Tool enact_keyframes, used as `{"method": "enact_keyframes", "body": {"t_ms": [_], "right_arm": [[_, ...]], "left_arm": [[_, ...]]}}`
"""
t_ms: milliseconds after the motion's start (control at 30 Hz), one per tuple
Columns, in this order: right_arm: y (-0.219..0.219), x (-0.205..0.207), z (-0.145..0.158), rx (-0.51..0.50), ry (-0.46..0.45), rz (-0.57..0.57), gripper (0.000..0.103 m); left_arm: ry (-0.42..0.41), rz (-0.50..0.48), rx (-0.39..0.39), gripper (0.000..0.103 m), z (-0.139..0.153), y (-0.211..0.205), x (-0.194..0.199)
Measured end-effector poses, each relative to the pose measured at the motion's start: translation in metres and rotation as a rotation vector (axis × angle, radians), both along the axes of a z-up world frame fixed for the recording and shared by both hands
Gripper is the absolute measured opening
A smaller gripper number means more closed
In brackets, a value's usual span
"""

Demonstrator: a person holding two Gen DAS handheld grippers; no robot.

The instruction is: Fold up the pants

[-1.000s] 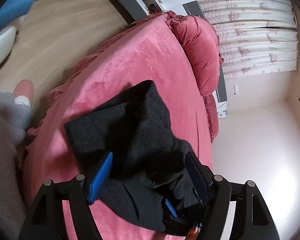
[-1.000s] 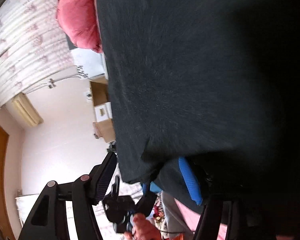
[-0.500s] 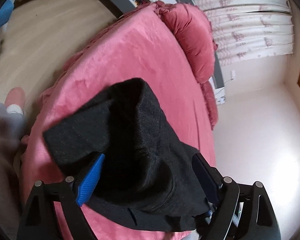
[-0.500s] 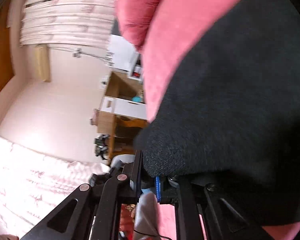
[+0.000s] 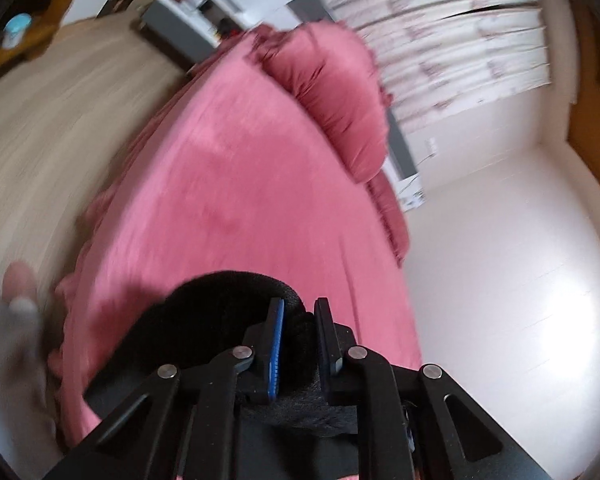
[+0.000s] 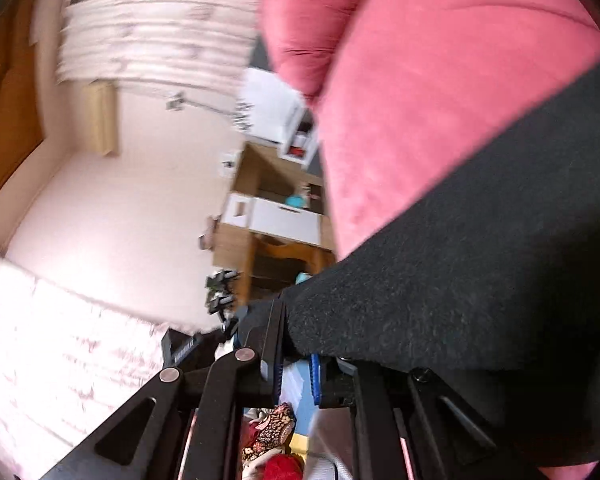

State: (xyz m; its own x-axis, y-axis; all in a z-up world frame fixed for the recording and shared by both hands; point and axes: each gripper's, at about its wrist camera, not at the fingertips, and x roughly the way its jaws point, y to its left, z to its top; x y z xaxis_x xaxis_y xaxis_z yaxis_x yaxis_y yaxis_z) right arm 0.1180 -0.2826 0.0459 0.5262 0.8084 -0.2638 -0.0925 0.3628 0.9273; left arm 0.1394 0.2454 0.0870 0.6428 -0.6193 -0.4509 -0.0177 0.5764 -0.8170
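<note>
The dark grey pants (image 5: 204,320) hang bunched over the near end of the pink bed (image 5: 240,184). My left gripper (image 5: 298,304) is closing its jaws on a thick fold of the pants, and the blue pads press the fabric between them. In the right wrist view the pants (image 6: 480,264) drape across the lower right, over the bed (image 6: 440,100). My right gripper (image 6: 296,332) is shut on an edge of the pants, with the cloth lying over its right finger. Both views are blurred by motion.
A pink pillow (image 5: 332,92) lies at the head of the bed. Wooden floor (image 5: 60,120) runs along the left, where a person's slippered foot (image 5: 18,280) stands close by. A wooden desk with white boxes (image 6: 276,216) and pale curtains (image 5: 460,40) line the walls.
The left jaws went from wide open around the pants to shut on a fold. The right jaws closed on the edge. Both grippers rose, lifting the pants off the bed.
</note>
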Motion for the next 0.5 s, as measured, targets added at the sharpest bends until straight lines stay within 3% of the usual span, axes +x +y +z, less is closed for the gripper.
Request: {"method": "enact_keyframes", "body": {"t_ms": [100, 233, 267, 333, 400, 500], "right_arm": [[0.021, -0.012, -0.011, -0.041, 0.020, 0.071, 0.010], [0.056, -0.030, -0.098, -0.117, 0.256, 0.146, 0.010], [0.060, -0.037, -0.126, -0.135, 0.336, 0.160, 0.010], [0.055, -0.046, -0.149, -0.076, 0.374, 0.149, 0.009], [0.055, -0.046, -0.145, -0.069, 0.357, 0.150, 0.009], [0.062, -0.042, -0.127, -0.189, 0.275, 0.175, 0.013]], "left_arm": [[0.029, -0.011, 0.077, 0.015, -0.018, 0.009, -0.002], [0.222, 0.008, 0.257, 0.015, -0.092, 0.014, -0.024], [0.241, 0.020, 0.260, 0.015, -0.111, 0.017, -0.036], [0.215, 0.053, 0.205, 0.015, -0.123, 0.024, -0.054], [0.185, 0.105, 0.126, 0.017, -0.127, 0.032, -0.068], [0.190, 0.204, 0.041, 0.028, -0.126, 0.036, -0.079]]}}
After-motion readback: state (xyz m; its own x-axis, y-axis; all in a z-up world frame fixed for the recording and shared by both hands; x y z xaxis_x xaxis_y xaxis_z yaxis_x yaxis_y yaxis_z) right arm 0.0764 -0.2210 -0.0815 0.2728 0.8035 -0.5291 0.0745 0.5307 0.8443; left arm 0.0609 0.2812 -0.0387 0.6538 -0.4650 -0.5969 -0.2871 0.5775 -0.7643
